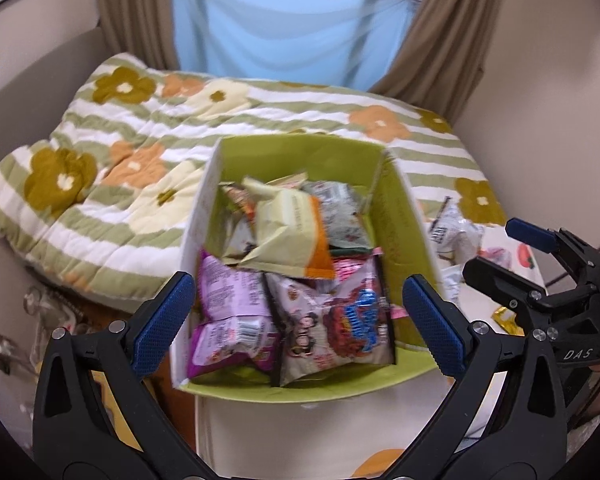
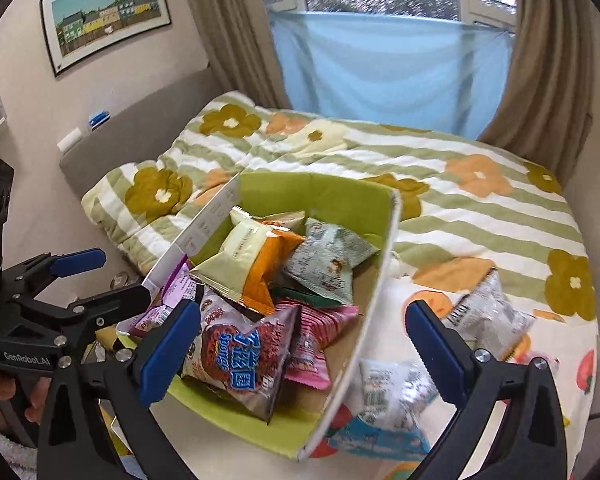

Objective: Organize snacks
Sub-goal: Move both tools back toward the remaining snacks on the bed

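A green cardboard box (image 1: 300, 148) stands on a white, fruit-printed surface and holds several snack packets. Among them are a purple packet (image 1: 232, 308), a grey-and-red sponge-cake packet (image 2: 236, 356) and a cream-and-orange packet (image 2: 244, 260). My left gripper (image 1: 298, 320) hovers open over the box's near end, with nothing between its pads. My right gripper (image 2: 304, 350) is also open, spanning the box's right wall, and holds nothing. Silver packets (image 2: 488, 312) (image 2: 392, 392) lie outside the box to its right. In each wrist view the other gripper shows at the side (image 1: 508, 256) (image 2: 100, 280).
A bed with a green-striped flower quilt (image 2: 460, 208) lies right behind the box. Brown curtains and a blue cloth (image 2: 392, 72) cover the window. A framed picture (image 2: 104, 12) hangs on the left wall. A gold wrapper (image 1: 508, 318) lies on the white cloth.
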The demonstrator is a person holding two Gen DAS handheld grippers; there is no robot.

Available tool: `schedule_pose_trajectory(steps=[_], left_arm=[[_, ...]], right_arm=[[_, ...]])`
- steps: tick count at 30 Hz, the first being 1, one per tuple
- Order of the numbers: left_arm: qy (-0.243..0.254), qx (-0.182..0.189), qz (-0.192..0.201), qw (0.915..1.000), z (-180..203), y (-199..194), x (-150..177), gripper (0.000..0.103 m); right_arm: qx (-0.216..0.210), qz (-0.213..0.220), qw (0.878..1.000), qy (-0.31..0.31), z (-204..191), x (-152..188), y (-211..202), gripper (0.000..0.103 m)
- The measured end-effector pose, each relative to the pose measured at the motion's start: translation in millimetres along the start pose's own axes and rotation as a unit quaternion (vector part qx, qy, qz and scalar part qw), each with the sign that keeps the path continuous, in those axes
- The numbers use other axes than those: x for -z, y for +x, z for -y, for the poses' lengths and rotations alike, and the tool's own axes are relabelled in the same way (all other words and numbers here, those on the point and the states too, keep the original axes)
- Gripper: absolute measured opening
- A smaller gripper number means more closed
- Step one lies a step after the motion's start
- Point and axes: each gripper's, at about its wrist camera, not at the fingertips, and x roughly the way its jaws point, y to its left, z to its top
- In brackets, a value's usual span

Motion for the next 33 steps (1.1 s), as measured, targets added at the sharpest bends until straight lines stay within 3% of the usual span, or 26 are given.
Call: schedule_pose_trajectory(steps=[6,13,23,33], left_arm=[[0.034,0.04,0.012,0.9986,26.3,-4.7,-0.9,0.102],[0.063,0.058,0.02,0.9961,68.2,-8.5,1.1,0.102],[0.094,0.069,0.025,0.9929,171.8,-2.3,-0.5,0.103],[0.102,0.062,-0.006,0.9928,278.8,48.9,-0.5,0.102]], right_arm=[[0.044,0.014,0.998,0.03,13.2,15.0,-32.2,0.102],[0.089,0.031,0.994,0.059,42.2,34.6,-71.2,0.102],[0.123,0.051,0.987,0.088,113.6,59.0,-130.2,0.102],[0.148,0.011,0.983,0.106,204.8,96.7,-158.9,0.102]])
